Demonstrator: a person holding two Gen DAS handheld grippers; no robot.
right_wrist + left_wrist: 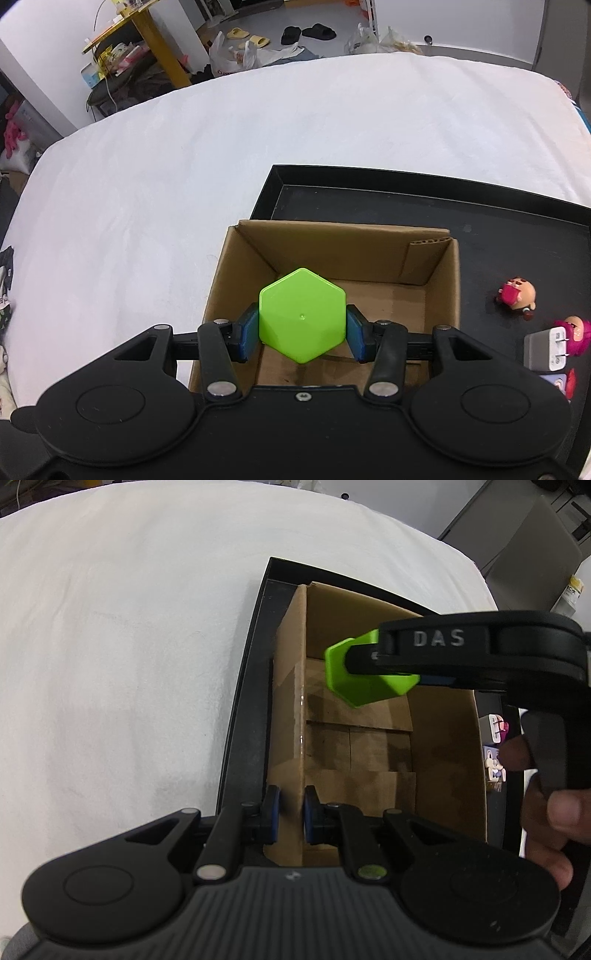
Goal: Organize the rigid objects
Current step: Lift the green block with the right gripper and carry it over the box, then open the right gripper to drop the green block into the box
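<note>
My right gripper [302, 334] clamps a glossy green hexagonal block [302, 314] above the corrugated cardboard box [441, 295]. My left gripper [291, 812], angled steeply down, pinches the box's wall.

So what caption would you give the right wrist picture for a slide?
Right gripper holds a green hexagonal block over an open cardboard box standing in a black tray.

Bright, even indoor light, soft shadows inside the cardboard box [369, 746], strong fisheye bending at edges.
</note>
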